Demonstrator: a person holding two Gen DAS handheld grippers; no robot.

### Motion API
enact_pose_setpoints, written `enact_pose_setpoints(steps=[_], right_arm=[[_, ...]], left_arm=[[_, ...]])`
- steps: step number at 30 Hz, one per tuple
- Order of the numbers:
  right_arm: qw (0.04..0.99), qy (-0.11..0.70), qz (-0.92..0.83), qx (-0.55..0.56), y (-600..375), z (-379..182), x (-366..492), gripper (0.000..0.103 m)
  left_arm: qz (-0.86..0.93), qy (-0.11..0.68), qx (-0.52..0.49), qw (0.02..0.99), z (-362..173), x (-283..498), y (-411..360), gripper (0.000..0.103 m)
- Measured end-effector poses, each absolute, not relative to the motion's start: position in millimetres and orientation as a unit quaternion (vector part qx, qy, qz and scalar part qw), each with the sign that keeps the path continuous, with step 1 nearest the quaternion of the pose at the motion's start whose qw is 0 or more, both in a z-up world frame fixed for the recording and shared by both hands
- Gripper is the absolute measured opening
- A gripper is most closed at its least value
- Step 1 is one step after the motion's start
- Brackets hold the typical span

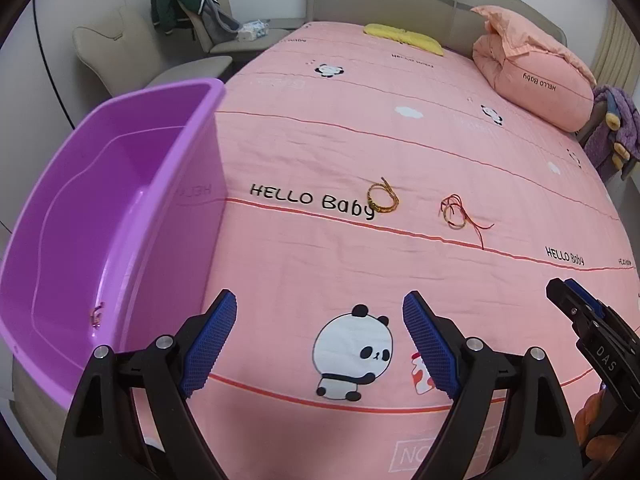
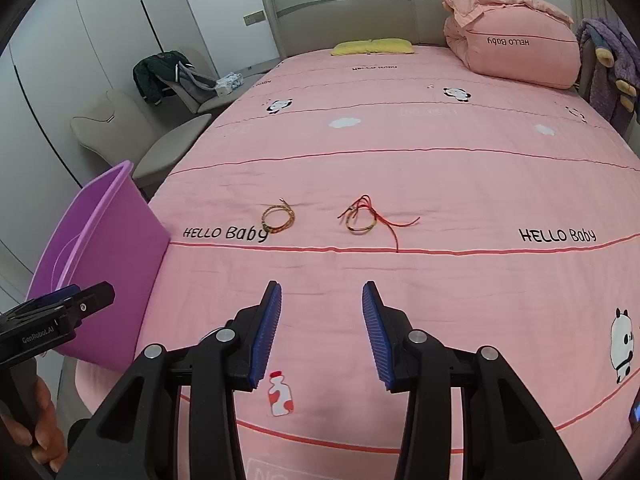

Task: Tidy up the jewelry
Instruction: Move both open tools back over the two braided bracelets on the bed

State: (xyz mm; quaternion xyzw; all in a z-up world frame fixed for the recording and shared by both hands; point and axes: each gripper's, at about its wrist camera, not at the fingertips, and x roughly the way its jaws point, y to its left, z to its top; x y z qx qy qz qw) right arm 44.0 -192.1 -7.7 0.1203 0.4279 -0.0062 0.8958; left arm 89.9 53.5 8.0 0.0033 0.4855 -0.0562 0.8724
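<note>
The left gripper (image 1: 320, 344) hovers low over the pink bedspread (image 1: 400, 140), its jaws spread wide with nothing between them; a printed panda (image 1: 352, 356) shows on the cloth in the gap. The right gripper (image 2: 322, 332) hangs over the same bedspread (image 2: 400, 160) just beside it, jaws also spread and holding nothing, with a small printed bottle (image 2: 280, 398) below the gap.

Two pieces of jewelry lie on the bed ahead of both grippers, well apart from the jaws. A yellow-brown bracelet (image 2: 279, 220) rests at the end of the "HELLO Baby" lettering (image 2: 226, 233), touching its last letter in the left wrist view (image 1: 383, 198). Near it on the right lies a red cord bracelet (image 2: 362, 222), its loose red strings trailing across the cloth (image 1: 456, 214).

A purple plastic tub (image 1: 100, 220) sits at the left edge of the bed, just beside the left gripper. A small dark item (image 1: 97, 315) lies on its floor near the near wall; what it is cannot be told. In the right wrist view the tub (image 2: 108, 272) stands behind the tip of the left gripper.

At the head of the bed lie a yellow pillow (image 2: 374, 47) and a folded pink quilt (image 2: 508, 36)
</note>
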Motion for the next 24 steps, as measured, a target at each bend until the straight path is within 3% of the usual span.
enact_pose_setpoints(steps=[11,24], right_arm=[[0.886,0.448,-0.021,0.120,-218.4,-47.7,71.6,0.043],[0.881,0.460,-0.012,0.110,-230.6,-91.0,133.4,0.058]], left_arm=[[-0.063,0.504,0.015,0.861,-36.7,130.9,17.2,0.084],[-0.059,0.510,0.018,0.858,-86.0,192.2,-9.4,0.085]])
